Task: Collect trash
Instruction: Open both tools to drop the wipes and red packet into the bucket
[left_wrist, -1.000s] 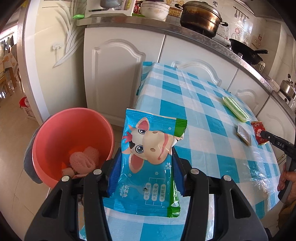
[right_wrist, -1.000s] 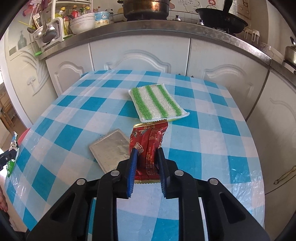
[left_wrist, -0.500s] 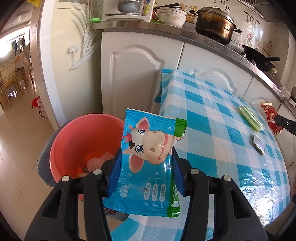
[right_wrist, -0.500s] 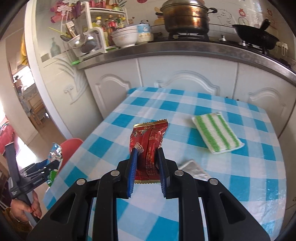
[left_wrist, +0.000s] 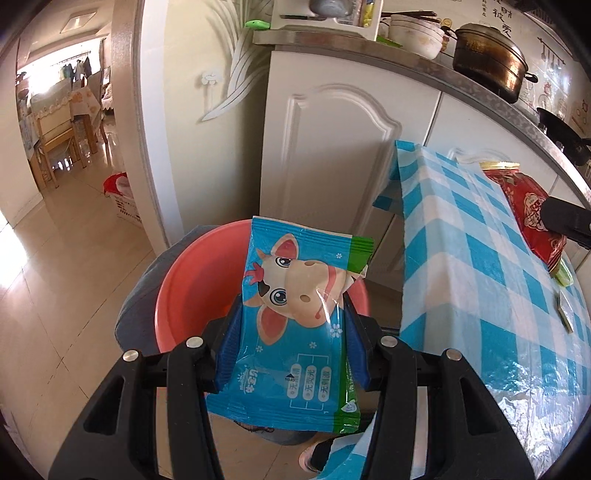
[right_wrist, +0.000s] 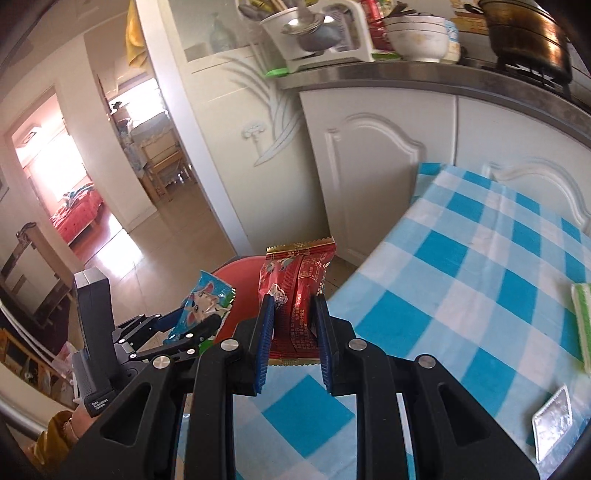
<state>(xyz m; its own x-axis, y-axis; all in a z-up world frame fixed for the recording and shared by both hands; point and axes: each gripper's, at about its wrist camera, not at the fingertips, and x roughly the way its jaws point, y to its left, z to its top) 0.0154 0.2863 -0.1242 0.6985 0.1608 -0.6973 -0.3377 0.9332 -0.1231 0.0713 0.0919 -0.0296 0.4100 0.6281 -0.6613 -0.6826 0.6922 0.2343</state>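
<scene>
Gripping a blue wipes packet (left_wrist: 295, 325) by its long edges, the left tool (left_wrist: 291, 332) is hanging right over the red bucket (left_wrist: 192, 280), whose mouth is opening toward 12 o'clock under the packet's upright long axis, so I judge this hand nearer the drop. The right tool (right_wrist: 291, 325) is pinching a red snack wrapper (right_wrist: 295, 288) over the worktop (right_wrist: 480, 280) edge, with the bucket lying at 11 o'clock beyond it. Only the right view is showing a green striped sponge (right_wrist: 581, 321) and foil packet (right_wrist: 552, 424) lying at 3 to 4 o'clock.
</scene>
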